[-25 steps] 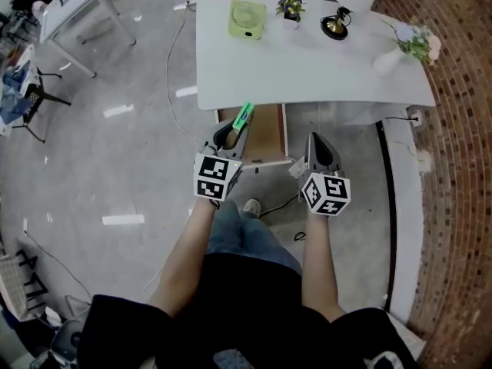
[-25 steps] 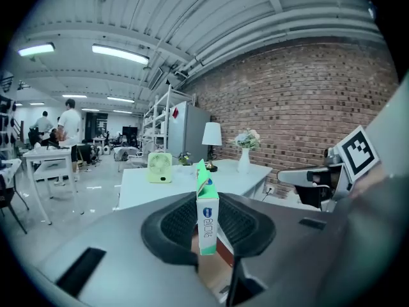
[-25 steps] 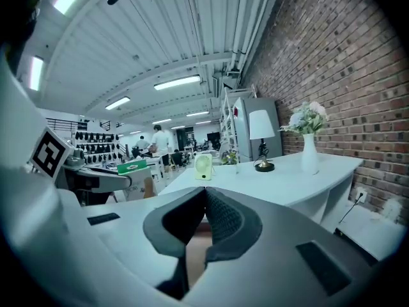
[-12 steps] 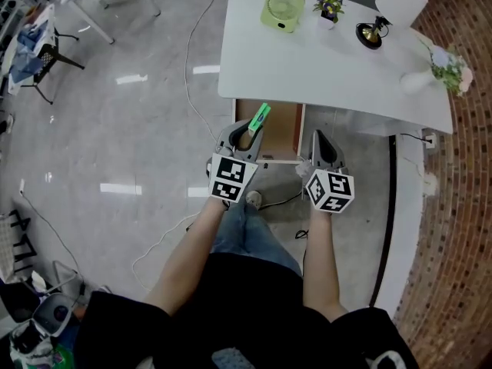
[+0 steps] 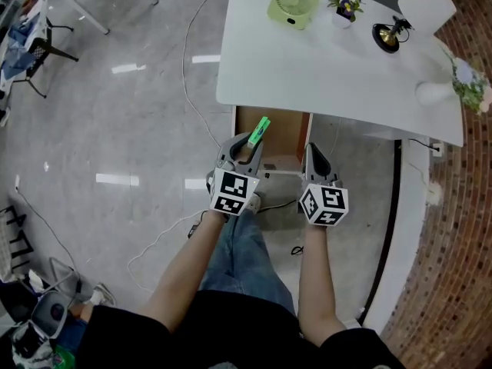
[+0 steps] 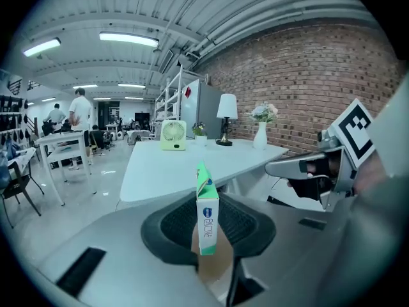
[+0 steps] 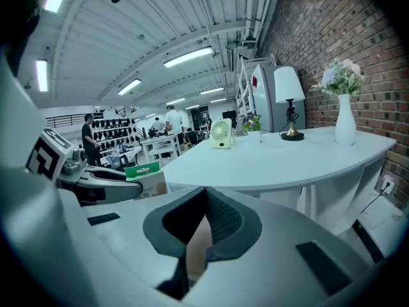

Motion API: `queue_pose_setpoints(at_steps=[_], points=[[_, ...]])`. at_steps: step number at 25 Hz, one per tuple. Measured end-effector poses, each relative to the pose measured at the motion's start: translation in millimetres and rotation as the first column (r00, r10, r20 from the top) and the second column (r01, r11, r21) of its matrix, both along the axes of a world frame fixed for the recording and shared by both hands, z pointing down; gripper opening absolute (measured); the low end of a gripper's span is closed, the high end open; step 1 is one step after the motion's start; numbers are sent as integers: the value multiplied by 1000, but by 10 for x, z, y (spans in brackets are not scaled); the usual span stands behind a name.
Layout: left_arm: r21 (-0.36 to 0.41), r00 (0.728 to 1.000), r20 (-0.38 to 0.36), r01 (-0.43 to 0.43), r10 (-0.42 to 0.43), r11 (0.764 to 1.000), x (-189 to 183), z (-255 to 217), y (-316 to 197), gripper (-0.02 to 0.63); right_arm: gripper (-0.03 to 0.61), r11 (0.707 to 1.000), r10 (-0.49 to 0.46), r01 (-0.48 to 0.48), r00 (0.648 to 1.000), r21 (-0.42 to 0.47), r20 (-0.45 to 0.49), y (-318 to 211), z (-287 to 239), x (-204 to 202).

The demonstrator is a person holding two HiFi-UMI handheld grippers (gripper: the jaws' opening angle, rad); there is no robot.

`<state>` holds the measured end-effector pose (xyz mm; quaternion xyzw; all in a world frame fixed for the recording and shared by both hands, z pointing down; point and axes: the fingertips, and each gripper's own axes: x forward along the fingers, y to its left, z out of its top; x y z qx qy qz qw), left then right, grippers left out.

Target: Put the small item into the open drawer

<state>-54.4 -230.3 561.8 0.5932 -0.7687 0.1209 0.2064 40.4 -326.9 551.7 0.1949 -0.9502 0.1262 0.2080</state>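
Observation:
A small green and white box (image 5: 259, 128) stands upright between the pads of my left gripper (image 5: 247, 141), which is shut on it. The box hangs over the left part of the open drawer (image 5: 283, 133), whose brown inside shows under the white table's front edge. In the left gripper view the box (image 6: 206, 217) rises from the jaws of the left gripper (image 6: 208, 235), its green top tilted. My right gripper (image 5: 317, 158) sits at the drawer's front right corner, shut with nothing in it; in its own view the right gripper (image 7: 203, 222) has its pads meeting.
The white table (image 5: 338, 68) carries a green fan (image 5: 293, 3), a small potted plant (image 5: 344, 6), a lamp (image 5: 400, 29) and a white vase (image 5: 442, 91). A cable (image 5: 188, 60) runs over the grey floor at left. A brick wall (image 5: 461, 229) runs along the right.
The head camera has shifted, so the table sits further right. My left gripper with the box has come slightly further over the drawer. The right gripper stays at the drawer's front.

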Motion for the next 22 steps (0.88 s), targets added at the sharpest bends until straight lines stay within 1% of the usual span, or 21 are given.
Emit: queue_pose_setpoints(at_steps=[4,11,17,22], points=[[-12,1000,-10,22,-22,1000,-73,453,-108,100,2,999,-24,24,999,-21,-23,-6,447,-80],[-33,997,-44,69,-70,997,-72,1187,-278,101,2,997,-80,78,994,-23,-69,-73,1093,-232],[-79,992,-75,100,-106,992,-60,1721,-429,101,2,993,-120,118,987,-25,-106,-162,1490,-337],[-133,986,-89,126,-138,983,-125,2083,-523,101,2,988,-156,153,977,-33,-143,-193,1776,-429]])
